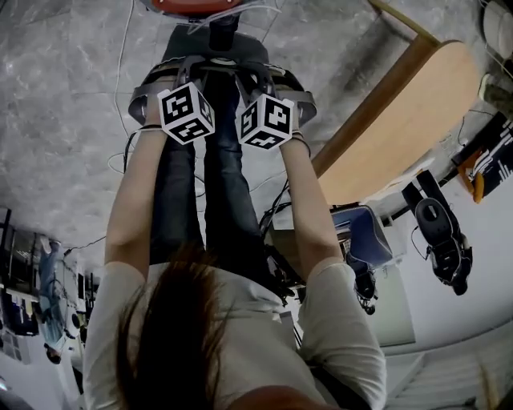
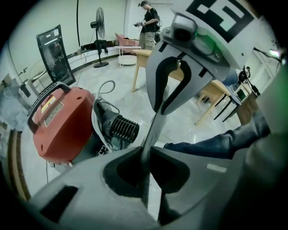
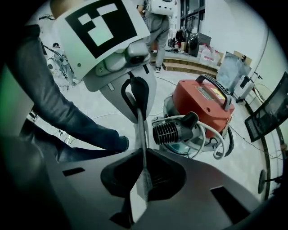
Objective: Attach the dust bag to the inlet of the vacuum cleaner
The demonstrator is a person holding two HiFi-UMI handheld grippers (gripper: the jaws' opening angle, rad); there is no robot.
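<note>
A red vacuum cleaner (image 2: pixel 58 126) stands on the floor below both grippers, with a black ribbed part (image 2: pixel 123 128) and a white cord on its side. The right gripper view shows its red body (image 3: pixel 202 101) and the same ribbed part (image 3: pixel 168 132). A thin grey-white dust bag (image 2: pixel 153 130), seen edge-on, spans the two grippers. My left gripper (image 2: pixel 145 152) is shut on one end of it. My right gripper (image 3: pixel 143 166) is shut on the other end of the bag (image 3: pixel 140 134). In the head view both marker cubes sit side by side above the vacuum (image 1: pixel 192 6), and the jaws are hidden.
The person's jeans-clad legs (image 1: pixel 200 200) stand close beside the vacuum. A wooden table (image 1: pixel 401 120) is to the right. A standing fan (image 2: pixel 100 27), a black screen (image 2: pixel 54 54) and another person (image 2: pixel 148 27) are farther back. Cables lie on the grey floor.
</note>
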